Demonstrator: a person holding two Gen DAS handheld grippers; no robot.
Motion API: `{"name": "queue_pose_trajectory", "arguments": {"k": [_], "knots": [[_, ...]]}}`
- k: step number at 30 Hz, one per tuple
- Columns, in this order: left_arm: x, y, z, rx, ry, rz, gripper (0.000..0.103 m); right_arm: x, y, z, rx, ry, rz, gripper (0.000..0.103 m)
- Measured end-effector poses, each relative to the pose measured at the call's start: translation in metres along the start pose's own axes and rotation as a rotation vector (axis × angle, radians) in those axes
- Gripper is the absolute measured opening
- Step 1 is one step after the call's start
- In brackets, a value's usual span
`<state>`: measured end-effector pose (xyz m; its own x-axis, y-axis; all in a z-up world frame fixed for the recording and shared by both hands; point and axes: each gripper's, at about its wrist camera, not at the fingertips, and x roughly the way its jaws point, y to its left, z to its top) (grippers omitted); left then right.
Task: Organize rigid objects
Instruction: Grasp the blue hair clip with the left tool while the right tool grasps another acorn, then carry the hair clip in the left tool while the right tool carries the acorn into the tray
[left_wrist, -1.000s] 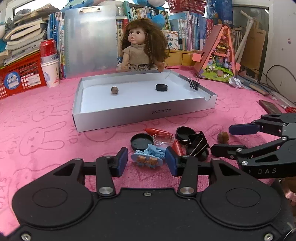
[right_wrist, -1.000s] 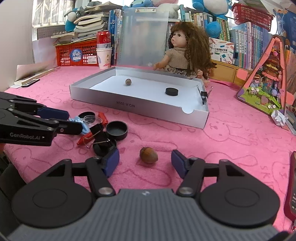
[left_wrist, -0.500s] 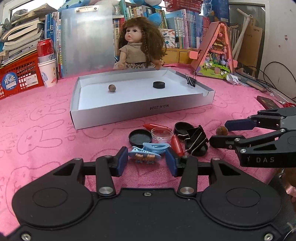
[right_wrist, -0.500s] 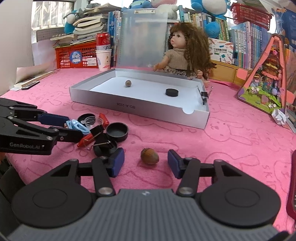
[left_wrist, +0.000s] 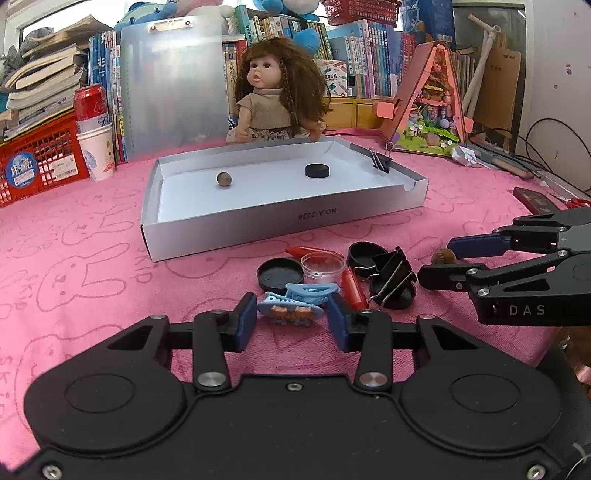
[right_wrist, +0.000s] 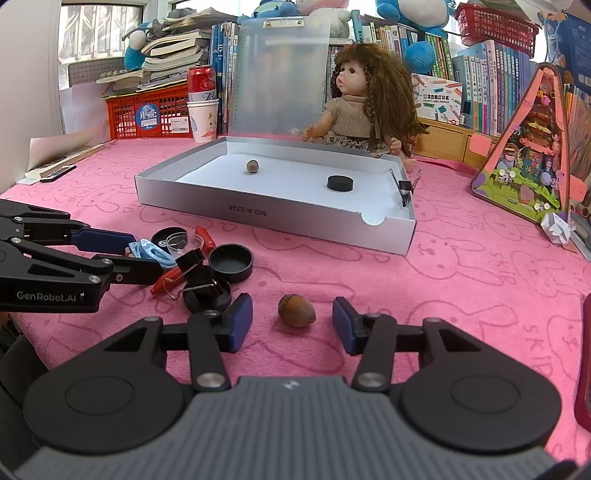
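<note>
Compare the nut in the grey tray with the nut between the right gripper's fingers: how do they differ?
The nut in the tray already lies on the white floor of the grey tray; the nut on the cloth lies on the pink cloth, between the open fingers of the right gripper. The tray nut stands alone, with no gripper near it. Both are brown, rounded and ungripped.

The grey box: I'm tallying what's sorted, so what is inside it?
Inside the grey box lie a nut and a black cap; a binder clip grips its right wall. The near wall hides the front floor strip.
</note>
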<state>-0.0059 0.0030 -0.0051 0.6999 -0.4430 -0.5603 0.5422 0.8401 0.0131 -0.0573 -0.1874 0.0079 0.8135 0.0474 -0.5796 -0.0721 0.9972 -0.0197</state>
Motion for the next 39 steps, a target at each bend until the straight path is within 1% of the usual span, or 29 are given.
{"name": "queue_pose_trajectory", "arguments": {"k": [3, 7, 11, 19, 23, 25, 28, 34, 39], "knots": [[-0.002, 0.001, 0.000, -0.004, 0.003, 0.006, 0.037, 0.000, 0.000, 0.000, -0.001, 0.000, 0.002, 0.047], [-0.005, 0.002, 0.000, -0.006, 0.005, 0.018, 0.037, 0.000, 0.004, 0.001, -0.008, -0.003, -0.001, 0.035], [-0.008, 0.003, 0.001, 0.002, 0.004, 0.037, 0.037, 0.001, 0.004, 0.002, -0.001, -0.005, -0.018, 0.027], [-0.013, 0.008, 0.009, -0.032, 0.014, 0.054, 0.036, 0.000, 0.001, 0.005, 0.015, -0.006, -0.037, 0.026], [-0.013, 0.013, 0.014, -0.053, 0.036, 0.088, 0.036, -0.001, -0.001, 0.010, 0.021, -0.011, -0.051, 0.026], [-0.013, 0.018, 0.017, -0.075, 0.042, 0.100, 0.036, -0.001, -0.002, 0.013, 0.020, -0.017, -0.062, 0.026], [-0.013, 0.025, 0.023, -0.117, 0.046, 0.095, 0.036, -0.003, -0.004, 0.019, 0.017, -0.030, -0.082, 0.026], [-0.014, 0.031, 0.041, -0.105, 0.005, 0.123, 0.036, 0.000, -0.012, 0.039, 0.032, -0.042, -0.109, 0.026], [-0.005, 0.034, 0.060, -0.113, -0.004, 0.113, 0.036, 0.007, -0.021, 0.057, 0.052, -0.043, -0.118, 0.026]]}}
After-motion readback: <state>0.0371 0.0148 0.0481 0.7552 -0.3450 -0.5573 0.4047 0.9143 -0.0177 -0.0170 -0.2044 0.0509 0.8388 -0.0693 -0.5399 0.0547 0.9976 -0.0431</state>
